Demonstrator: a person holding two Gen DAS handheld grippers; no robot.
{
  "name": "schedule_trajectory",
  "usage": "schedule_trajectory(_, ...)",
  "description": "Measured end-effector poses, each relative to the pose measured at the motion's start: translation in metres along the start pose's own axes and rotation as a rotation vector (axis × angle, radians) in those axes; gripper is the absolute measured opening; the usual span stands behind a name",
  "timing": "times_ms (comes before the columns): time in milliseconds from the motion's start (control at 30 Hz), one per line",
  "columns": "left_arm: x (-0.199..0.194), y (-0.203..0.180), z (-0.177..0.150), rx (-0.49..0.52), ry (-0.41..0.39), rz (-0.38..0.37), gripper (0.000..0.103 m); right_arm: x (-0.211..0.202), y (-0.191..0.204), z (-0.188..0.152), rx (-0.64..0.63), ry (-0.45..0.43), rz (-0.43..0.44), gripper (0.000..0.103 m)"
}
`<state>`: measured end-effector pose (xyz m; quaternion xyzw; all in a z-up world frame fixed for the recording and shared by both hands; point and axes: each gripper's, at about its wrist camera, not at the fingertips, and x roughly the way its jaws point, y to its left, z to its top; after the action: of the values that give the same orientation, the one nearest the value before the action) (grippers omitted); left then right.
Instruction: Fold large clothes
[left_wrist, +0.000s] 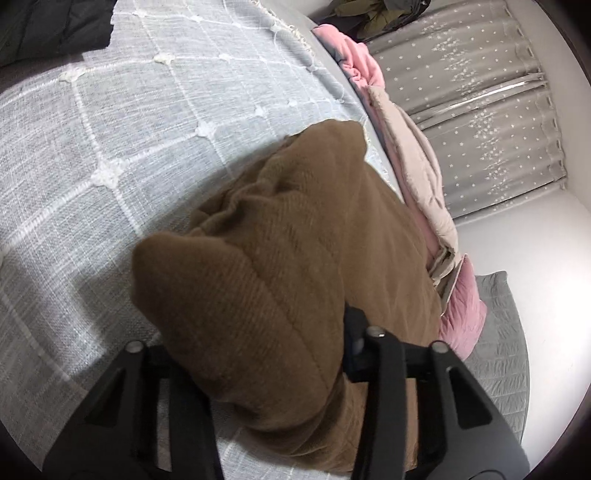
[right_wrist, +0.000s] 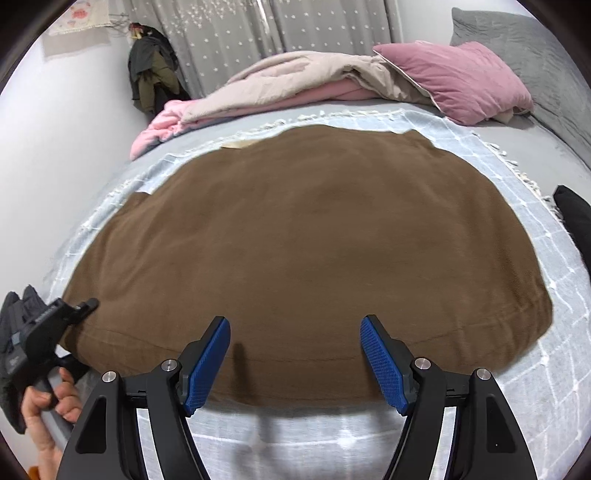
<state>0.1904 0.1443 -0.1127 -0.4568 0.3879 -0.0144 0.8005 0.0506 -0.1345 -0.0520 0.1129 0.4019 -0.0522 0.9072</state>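
A large brown knit garment (right_wrist: 303, 236) lies spread flat over the bed cover (right_wrist: 554, 387), its near hem just beyond my right gripper (right_wrist: 294, 321). That gripper is open, its blue pads (right_wrist: 208, 365) wide apart above the hem with nothing between them. At the far left, my left gripper (right_wrist: 86, 305), held by a hand (right_wrist: 44, 406), sits at the garment's near left corner. In the left wrist view that corner of the brown garment (left_wrist: 280, 229) is bunched up between the fingers of my left gripper (left_wrist: 288, 325), which is shut on it. The cloth hides the pads.
A beige and pink duvet (right_wrist: 295, 81) is heaped along the bed's far side, with a pink pillow (right_wrist: 454, 77) and a grey pillow (right_wrist: 517, 44). Dark clothes (right_wrist: 151, 70) hang by the curtain. A black item (right_wrist: 576, 218) lies at the right edge; a dark garment (left_wrist: 48, 26) lies elsewhere on the cover.
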Motion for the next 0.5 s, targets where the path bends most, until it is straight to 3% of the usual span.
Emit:
schedule_trajectory(133, -0.022, 0.0, -0.001, 0.047, -0.045, -0.019, 0.033, -0.002, 0.015, 0.001, -0.038, -0.016, 0.046, 0.071)
schedule_trajectory(233, -0.033, -0.008, -0.002, 0.078, -0.077, -0.053, 0.031, 0.007, 0.027, 0.001, -0.065, 0.017, 0.119, 0.055)
schedule_trajectory(300, -0.042, -0.016, -0.003, 0.109, -0.095, -0.08, 0.029, 0.021, 0.033, 0.0, -0.079, 0.072, 0.154, 0.039)
schedule_trajectory(333, -0.045, -0.022, -0.003, 0.135, -0.103, -0.094, 0.029, 0.028, 0.035, -0.001, -0.089, 0.09, 0.144, 0.037)
schedule_trajectory(400, -0.056, -0.044, -0.009, 0.256, -0.142, -0.119, 0.028, 0.043, 0.038, -0.002, -0.114, 0.118, 0.125, 0.035)
schedule_trajectory(500, -0.069, -0.079, -0.024, 0.444, -0.195, -0.144, 0.028, 0.057, 0.033, -0.001, -0.093, 0.153, 0.163, 0.035)
